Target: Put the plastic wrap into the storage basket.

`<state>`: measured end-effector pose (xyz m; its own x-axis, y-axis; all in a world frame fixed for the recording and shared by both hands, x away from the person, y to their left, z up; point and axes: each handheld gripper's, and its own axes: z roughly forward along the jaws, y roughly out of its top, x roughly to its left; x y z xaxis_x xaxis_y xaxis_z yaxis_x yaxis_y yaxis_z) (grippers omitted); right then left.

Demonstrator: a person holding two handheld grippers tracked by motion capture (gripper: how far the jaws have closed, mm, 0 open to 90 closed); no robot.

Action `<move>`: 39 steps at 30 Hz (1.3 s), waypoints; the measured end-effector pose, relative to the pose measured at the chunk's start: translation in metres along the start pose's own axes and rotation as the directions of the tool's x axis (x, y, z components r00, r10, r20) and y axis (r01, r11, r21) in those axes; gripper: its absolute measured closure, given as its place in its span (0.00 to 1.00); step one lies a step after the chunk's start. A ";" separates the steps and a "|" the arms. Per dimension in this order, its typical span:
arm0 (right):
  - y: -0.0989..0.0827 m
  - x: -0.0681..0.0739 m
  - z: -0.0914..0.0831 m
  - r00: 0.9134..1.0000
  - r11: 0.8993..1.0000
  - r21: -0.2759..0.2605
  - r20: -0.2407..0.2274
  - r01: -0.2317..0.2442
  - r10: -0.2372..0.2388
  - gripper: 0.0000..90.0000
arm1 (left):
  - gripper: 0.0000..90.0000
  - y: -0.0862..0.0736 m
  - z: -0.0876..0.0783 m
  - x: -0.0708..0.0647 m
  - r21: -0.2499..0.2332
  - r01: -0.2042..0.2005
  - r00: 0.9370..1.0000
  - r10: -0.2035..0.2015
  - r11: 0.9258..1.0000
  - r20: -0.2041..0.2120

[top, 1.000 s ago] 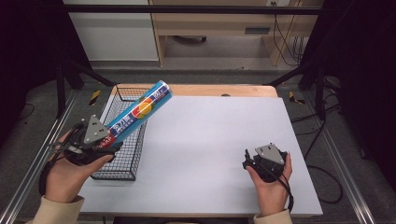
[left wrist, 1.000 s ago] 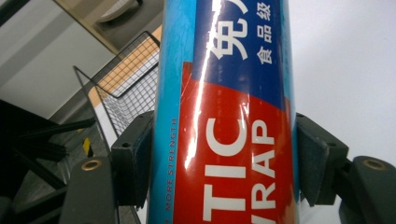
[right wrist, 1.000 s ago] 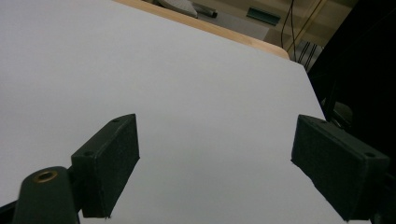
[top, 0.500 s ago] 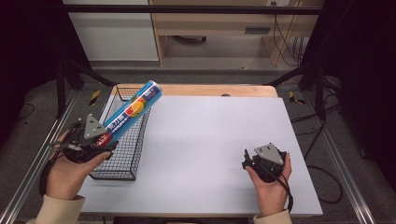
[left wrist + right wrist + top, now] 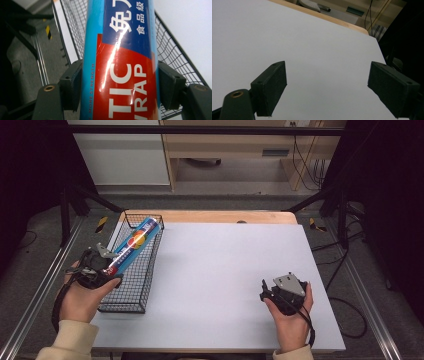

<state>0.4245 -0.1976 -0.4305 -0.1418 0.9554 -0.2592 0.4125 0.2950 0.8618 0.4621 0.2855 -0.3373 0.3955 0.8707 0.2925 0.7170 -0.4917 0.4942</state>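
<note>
A long blue and red plastic-wrap box (image 5: pixel 134 245) slants over the black wire basket (image 5: pixel 146 270) at the table's left edge, its far end toward the back. My left gripper (image 5: pixel 111 266) is shut on the box's near end; in the left gripper view both pads (image 5: pixel 72 83) press the sides of the box (image 5: pixel 122 62), with the basket's mesh (image 5: pixel 172 55) beneath. My right gripper (image 5: pixel 264 295) rests low at the front right of the white table top (image 5: pixel 225 260), held in a hand. Its jaws stand open over the bare surface (image 5: pixel 312 50) with nothing between them.
The wire basket lies lengthwise along the left side of the table. A wooden strip (image 5: pixel 225 216) borders the table's far edge. Metal rails (image 5: pixel 40 290) run beside the table on the floor, and dark stand legs (image 5: pixel 340 205) rise at both back corners.
My left gripper has moved left and down with the box, bringing it from above the table's left part to lie over the basket. The right gripper has stayed still.
</note>
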 end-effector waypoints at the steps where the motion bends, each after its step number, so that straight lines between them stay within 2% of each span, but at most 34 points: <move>1: 0.000 0.000 0.001 1.000 1.000 0.002 -0.003 -0.002 0.002 0.17 | 0.36 0.000 0.000 0.000 0.000 0.000 1.000 0.000 1.000 0.000; 2: 0.000 0.000 0.001 1.000 1.000 0.005 -0.007 -0.005 0.005 0.17 | 0.36 0.000 0.003 0.002 0.019 0.020 1.000 -0.020 1.000 -0.004; 5: -0.001 -0.001 0.002 1.000 1.000 0.007 -0.009 -0.005 0.005 0.17 | 0.36 0.000 0.005 0.003 0.035 0.030 0.999 -0.029 0.999 -0.018; 6: -0.001 -0.001 0.002 1.000 1.000 0.007 -0.011 -0.004 0.004 0.17 | 0.36 0.001 0.008 0.003 0.056 0.044 0.999 -0.043 0.997 -0.021; 10: 0.000 -0.001 0.002 1.000 1.000 0.008 -0.012 -0.005 0.005 0.17 | 0.36 0.004 0.011 -0.001 0.085 0.035 0.999 -0.032 0.996 -0.037; 12: 0.000 0.000 0.002 1.000 1.000 0.010 -0.014 -0.006 0.006 0.18 | 0.36 0.007 0.014 -0.005 0.110 0.012 0.999 -0.007 0.994 -0.045; 18: -0.001 0.001 0.003 1.000 1.000 0.016 -0.024 -0.002 0.003 0.18 | 0.36 0.010 0.021 -0.010 0.138 0.016 0.997 -0.005 0.990 -0.075; 19: -0.001 0.001 0.003 1.000 1.000 0.017 -0.024 -0.003 0.003 0.18 | 0.36 0.010 0.021 -0.009 0.149 0.009 0.997 0.003 0.989 -0.077; 20: -0.001 0.001 0.003 1.000 1.000 0.017 -0.024 -0.001 0.001 0.18 | 0.36 0.010 0.022 -0.009 0.144 0.020 0.997 -0.009 0.989 -0.081; 24: -0.001 0.002 0.004 1.000 1.000 0.023 -0.030 -0.002 0.002 0.18 | 0.36 0.012 0.024 -0.009 0.181 0.006 0.996 0.010 0.984 -0.085; 27: -0.001 0.002 0.004 0.999 1.000 0.023 -0.032 0.002 -0.001 0.18 | 0.36 0.014 0.027 -0.010 0.185 0.006 0.996 0.010 0.983 -0.089; 31: -0.001 0.003 0.005 0.999 1.000 0.026 -0.035 0.005 -0.004 0.18 | 0.36 0.017 0.030 -0.009 0.212 -0.001 0.996 0.020 0.977 -0.090; 32: -0.001 0.004 0.005 0.999 1.000 0.028 -0.038 0.005 -0.004 0.18 | 0.36 0.019 0.033 -0.009 0.234 -0.008 0.996 0.028 0.972 -0.083; 35: -0.001 0.003 0.006 0.999 1.000 0.029 -0.040 0.003 -0.002 0.18 | 0.36 0.021 0.035 -0.010 0.250 -0.017 0.996 0.040 0.968 -0.086; 37: -0.001 0.003 0.006 0.999 1.000 0.029 -0.038 0.004 -0.003 0.18 | 0.36 0.023 0.039 -0.011 0.275 -0.030 0.994 0.056 0.961 -0.089; 39: -0.002 0.004 0.006 0.999 0.999 0.034 -0.042 0.005 -0.004 0.18 | 0.36 0.024 0.042 -0.011 0.276 -0.042 0.995 0.065 0.960 -0.075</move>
<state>0.4288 -0.1947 -0.4355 -0.1807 0.9528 -0.2440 0.4419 0.3003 0.8453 0.4991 0.2643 -0.3629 0.3967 0.8335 0.3846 0.8305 -0.5044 0.2362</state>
